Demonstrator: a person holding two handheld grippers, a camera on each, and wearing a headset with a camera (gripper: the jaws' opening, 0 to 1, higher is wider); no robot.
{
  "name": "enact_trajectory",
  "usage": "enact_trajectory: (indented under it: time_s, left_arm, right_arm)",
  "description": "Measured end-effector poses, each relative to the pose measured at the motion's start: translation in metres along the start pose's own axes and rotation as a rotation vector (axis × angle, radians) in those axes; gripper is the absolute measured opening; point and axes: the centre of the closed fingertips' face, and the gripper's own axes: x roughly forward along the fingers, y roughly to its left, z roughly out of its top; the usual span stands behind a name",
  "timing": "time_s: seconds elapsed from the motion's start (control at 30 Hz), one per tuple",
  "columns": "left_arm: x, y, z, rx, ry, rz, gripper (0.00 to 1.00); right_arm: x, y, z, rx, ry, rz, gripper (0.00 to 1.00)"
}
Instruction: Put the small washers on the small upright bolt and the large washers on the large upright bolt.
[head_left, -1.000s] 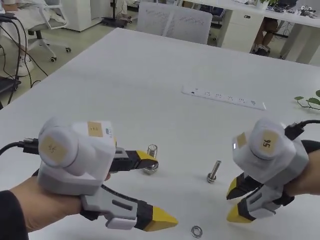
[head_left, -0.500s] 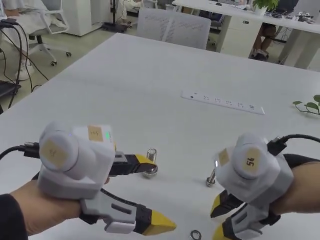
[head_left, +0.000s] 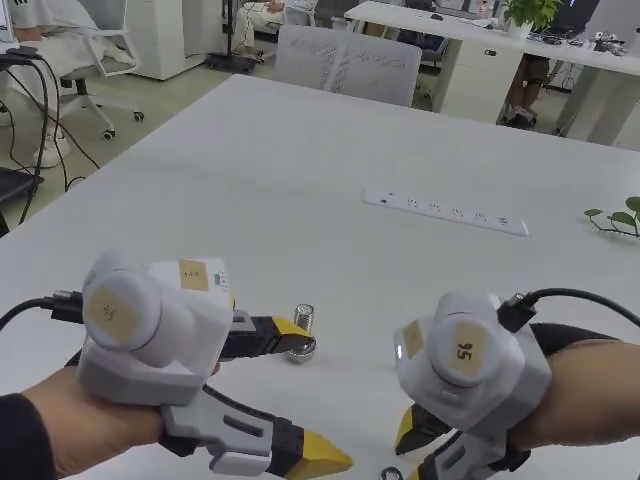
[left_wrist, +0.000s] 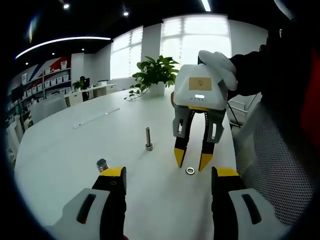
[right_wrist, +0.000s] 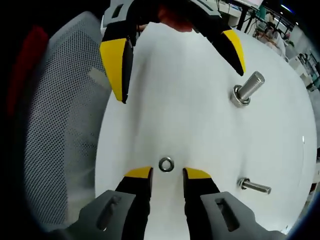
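A small washer (right_wrist: 166, 164) lies flat on the white table (head_left: 300, 180) near its front edge, just ahead of my right gripper (right_wrist: 166, 173), whose jaws stand open either side of it. In the left gripper view the right gripper (left_wrist: 192, 162) points down over the washer (left_wrist: 190, 171). The large bolt (head_left: 303, 320) stands upright with a washer around its base, beside one jaw of my open left gripper (head_left: 310, 395), which holds nothing. The small bolt (left_wrist: 148, 138) stands upright beyond the washer; the large bolt (left_wrist: 102, 164) is left of it.
A white power strip (head_left: 445, 211) lies across the table's far middle. Plant leaves (head_left: 615, 215) reach in at the right edge. A grey chair (head_left: 348, 62) stands behind the table, and a mesh chair (right_wrist: 60, 125) sits just off the near edge.
My right gripper has moved left and down toward the washer at the front edge and now covers the small bolt in the head view. The left gripper has stayed put.
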Motion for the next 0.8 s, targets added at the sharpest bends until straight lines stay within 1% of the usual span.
enact_trajectory:
  time_s: [0.1, 0.13, 0.3, 0.47, 0.6, 0.8]
  left_arm:
    - [-0.0002, -0.0002, 0.0002, 0.001, 0.0, 0.0, 0.69]
    - [-0.0001, -0.0003, 0.0003, 0.001, 0.0, 0.001, 0.69]
    - [-0.0002, -0.0007, 0.0, 0.001, 0.001, 0.001, 0.69]
    - [0.0, -0.0011, 0.0002, 0.002, 0.001, -0.001, 0.69]
    - [0.0003, -0.0015, 0.0002, 0.0, 0.001, -0.002, 0.68]
    - [0.0006, -0.0021, 0.0004, 0.0, 0.002, -0.005, 0.68]
  right_arm:
    - [0.0006, -0.0022, -0.0007, -0.044, 0.022, -0.031, 0.24]
    - [0.0008, -0.0003, 0.0004, -0.036, 0.021, -0.024, 0.24]
    - [0.0008, 0.0006, 0.0001, -0.051, 0.036, -0.025, 0.22]
    - [0.0015, -0.0002, 0.0016, -0.046, 0.03, -0.028, 0.19]
    - [0.0019, -0.0016, 0.0027, -0.05, 0.025, -0.036, 0.15]
    - [0.0015, -0.002, 0.0028, -0.047, 0.015, -0.031, 0.15]
